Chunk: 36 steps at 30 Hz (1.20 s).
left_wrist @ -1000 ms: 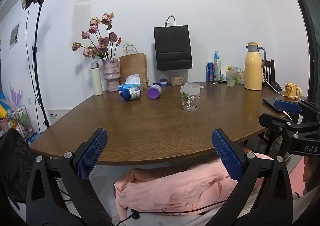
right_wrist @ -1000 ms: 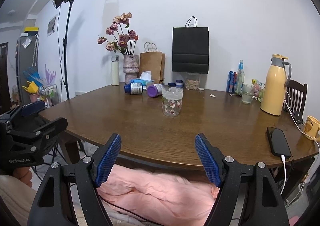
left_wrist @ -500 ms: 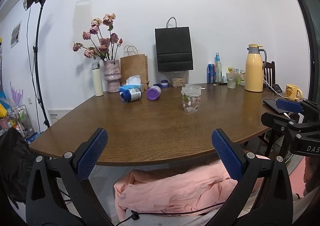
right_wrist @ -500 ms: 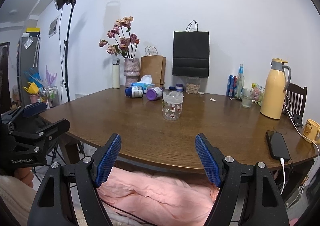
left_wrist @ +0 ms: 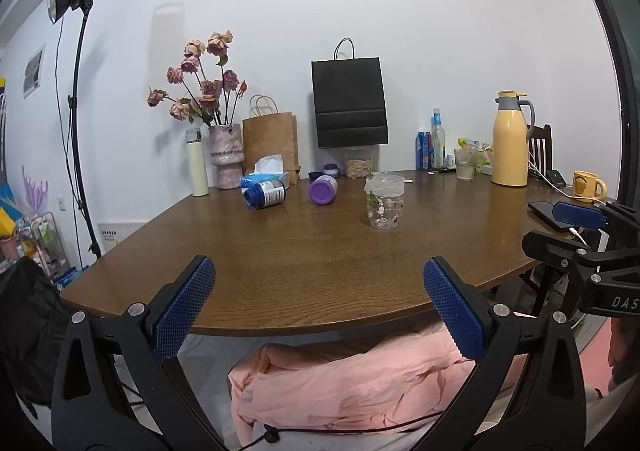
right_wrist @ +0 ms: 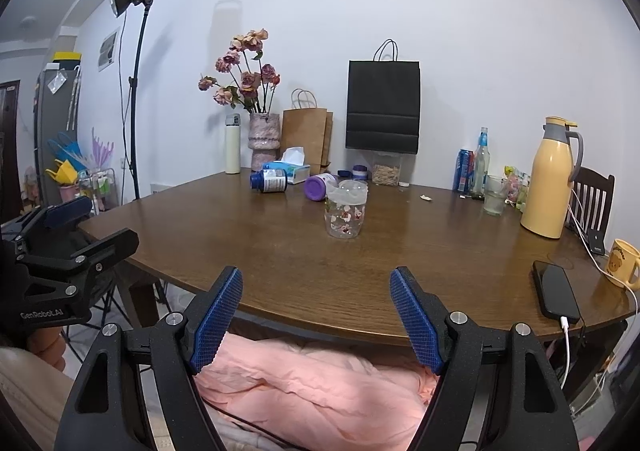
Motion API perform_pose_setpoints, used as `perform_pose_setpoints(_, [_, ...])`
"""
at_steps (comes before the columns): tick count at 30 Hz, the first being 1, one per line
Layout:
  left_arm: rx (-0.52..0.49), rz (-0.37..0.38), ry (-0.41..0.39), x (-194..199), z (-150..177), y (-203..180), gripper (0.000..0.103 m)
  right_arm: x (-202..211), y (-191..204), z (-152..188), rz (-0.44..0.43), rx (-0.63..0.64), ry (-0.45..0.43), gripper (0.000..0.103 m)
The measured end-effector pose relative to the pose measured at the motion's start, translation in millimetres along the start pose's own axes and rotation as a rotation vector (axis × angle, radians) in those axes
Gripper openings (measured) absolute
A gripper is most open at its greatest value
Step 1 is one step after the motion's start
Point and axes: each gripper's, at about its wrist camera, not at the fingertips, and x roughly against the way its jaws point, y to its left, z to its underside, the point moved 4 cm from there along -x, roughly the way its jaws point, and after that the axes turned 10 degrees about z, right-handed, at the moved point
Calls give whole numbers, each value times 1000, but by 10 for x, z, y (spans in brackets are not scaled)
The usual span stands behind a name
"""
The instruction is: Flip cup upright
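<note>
A clear plastic cup printed with small flowers (left_wrist: 384, 201) stood upright on the brown wooden table (left_wrist: 304, 251), mouth up, near the middle and well apart from both tools; whether anything lay inside could not be told. The left gripper (left_wrist: 320, 307) hung off the near table edge with its blue-padded jaws spread wide and nothing between them, and the right gripper (right_wrist: 316, 311) did the same, jaws wide and empty. Behind the cup a purple-lidded jar (left_wrist: 323, 189) and a blue-capped bottle with a white label (left_wrist: 266, 193) lay on their sides, near each other but not touching. A blue tissue box (left_wrist: 266, 175) had a white tissue poking from its top. A mottled pink vase (left_wrist: 226, 155) held dried pink roses, with a cream slim flask (left_wrist: 197, 162) just beside it. A clear square jar (right_wrist: 386, 169) under the black paper bag (right_wrist: 383, 105) was partly filled with something tan. Farther right a clear glass (right_wrist: 495, 195) held a little pale liquid near a yellow thermos jug with a grey lid (right_wrist: 554, 179). A yellow mug with a bear print (right_wrist: 622, 263) sat at the table's right edge near a black phone on a white cable (right_wrist: 556, 291).
</note>
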Motion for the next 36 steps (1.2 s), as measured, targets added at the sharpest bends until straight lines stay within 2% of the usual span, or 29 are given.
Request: perform_pose_setpoints(36, [-4,0,-21,37,-23,-45,103,-8,7,-1,2,-5,-8,81])
